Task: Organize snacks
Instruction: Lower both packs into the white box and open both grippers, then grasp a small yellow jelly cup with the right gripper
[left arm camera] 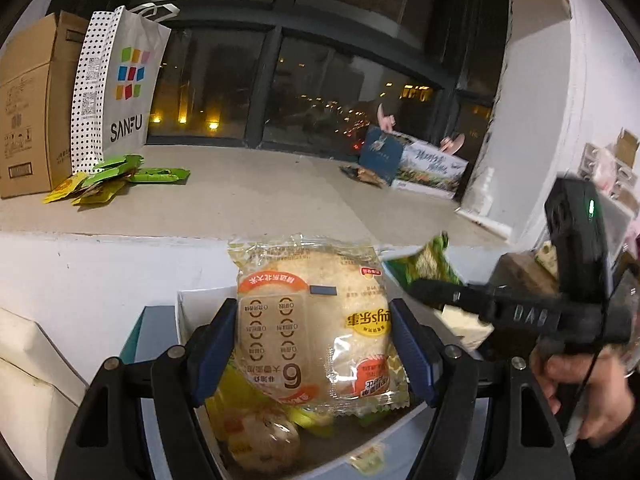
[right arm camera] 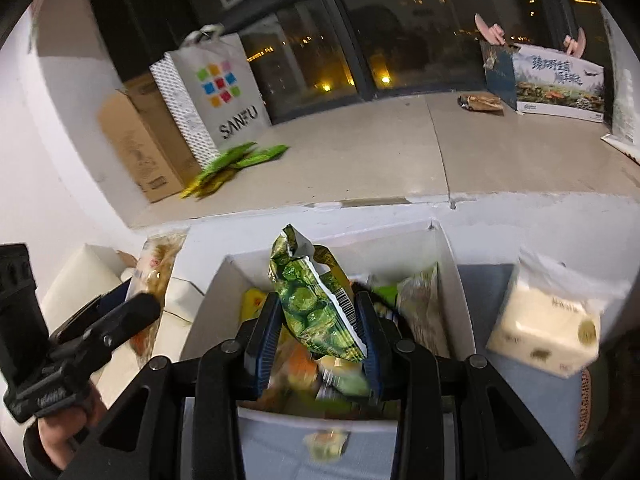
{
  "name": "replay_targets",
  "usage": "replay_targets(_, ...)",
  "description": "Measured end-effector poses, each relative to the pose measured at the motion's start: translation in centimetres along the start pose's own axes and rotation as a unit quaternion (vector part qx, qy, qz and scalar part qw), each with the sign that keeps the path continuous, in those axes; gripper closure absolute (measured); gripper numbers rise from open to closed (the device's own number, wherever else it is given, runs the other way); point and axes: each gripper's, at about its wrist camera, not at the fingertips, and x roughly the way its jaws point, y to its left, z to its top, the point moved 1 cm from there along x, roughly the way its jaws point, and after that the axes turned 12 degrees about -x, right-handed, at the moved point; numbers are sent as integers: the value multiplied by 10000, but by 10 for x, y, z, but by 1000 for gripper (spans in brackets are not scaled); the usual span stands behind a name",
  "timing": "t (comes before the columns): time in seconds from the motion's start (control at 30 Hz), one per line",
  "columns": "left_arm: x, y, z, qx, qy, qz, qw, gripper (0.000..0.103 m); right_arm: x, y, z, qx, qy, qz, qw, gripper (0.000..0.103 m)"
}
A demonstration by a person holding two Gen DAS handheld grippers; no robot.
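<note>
Left tongs (left arm camera: 314, 350): closed on a clear-wrapped rice cake pack (left arm camera: 316, 320), blue pads pressed on both its sides, pack upright and held above the white box (left arm camera: 192, 308). More yellow and green packets lie in the box under it, at 6 o'clock.

Right tongs (right arm camera: 316, 340): closed on a green snack bag (right arm camera: 312, 300), pads at its lower sides, the torn silver top pointing to 12 o'clock. The bag hangs over the same white box (right arm camera: 452, 280), which holds mixed packets; details blurred.

Left view: right tongs enter from 3 o'clock with the green bag (left arm camera: 430, 264) at their tip, just beside the rice cake pack. A hand (left arm camera: 592, 396) grips the handle at 4 o'clock. Right view: left tongs at 9 o'clock, carrying the rice cake pack (right arm camera: 158, 268).

Tissue pack (right arm camera: 548, 328) at 3 o'clock of the box, on a grey-blue surface. Cream blocks (right arm camera: 80, 276) at 9 o'clock.

Beyond the box: white wall edge, then a beige stone ledge (left arm camera: 260, 196) running below a dark window (left arm camera: 320, 80) with city lights outside. On the ledge at 10 o'clock: cardboard carton (left arm camera: 28, 112), a SANFU paper bag (left arm camera: 120, 84) touching it, green and yellow sachets (left arm camera: 116, 180) scattered at the bag's foot. At 2 o'clock on the ledge: printed box (right arm camera: 560, 84) with a dark blue box (right arm camera: 498, 76) leaning beside it, brown wrapper (right arm camera: 480, 102) in front. White wall (left arm camera: 532, 120) on the right.
</note>
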Motion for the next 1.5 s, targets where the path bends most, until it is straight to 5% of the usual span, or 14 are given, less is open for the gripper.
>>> replay_targets(0.1,16,7,-1,-5,38,13,10000,23,16,-6,15,69,108,50,9999,63)
replay_targets(0.17,26,11,-4,48,129,198,9997,3,22,-7,26,52,82,41,9999,63)
replay_targets(0.23,27,14,-7,81,133,226,9996,0,28,-7,32,54,110,33,9999,61)
replay_targets(0.3,25,18,-11,53,172,260,9995,0,35,-10,35,104,229,170,9995,34)
replay_targets(0.33,21,20,-13,59,153,289,9994,0,34,-11,34,100,194,14,9998,2)
replay_targets(0.37,17,21,-13,72,116,281,9995,0,30,-12,32,27,54,-155,9999,0)
replay_targets(0.63,-15,15,-18,168,-107,217,9996,0,3,-12,19,21,-134,-204,9997,0)
replay_targets(0.9,-87,-12,-69,582,-380,-211,9974,0,-64,22,-19,-995,-483,-299,9934,0)
replay_targets(1.17,-165,-33,-135,625,-481,-569,9953,0,-136,53,-103,-1741,-592,-341,9824,0)
replay_targets(1.5,-202,-41,-205,505,-199,-750,9957,0,-188,71,-208,-1204,-778,-316,9892,0)
